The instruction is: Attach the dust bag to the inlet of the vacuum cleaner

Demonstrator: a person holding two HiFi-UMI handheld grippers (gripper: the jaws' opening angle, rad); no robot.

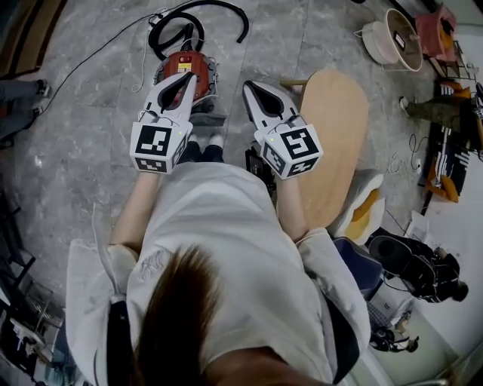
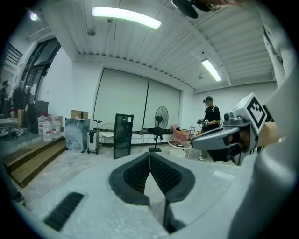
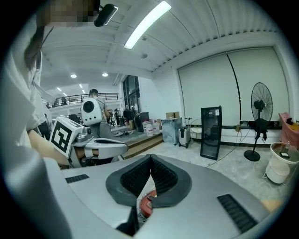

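Observation:
The red vacuum cleaner stands on the grey floor ahead of the person's feet, its black hose looping behind it. My left gripper is held up in the air over the vacuum, jaws shut and empty. My right gripper hangs beside it to the right, also shut with nothing in it. In the left gripper view the left gripper points out level across the room. In the right gripper view a bit of the red vacuum shows below the right gripper. I see no dust bag.
A wooden oval tabletop lies right of the person, with a white and yellow thing by it. A white tub stands far right. A standing fan, a black cabinet and a person in black are further off.

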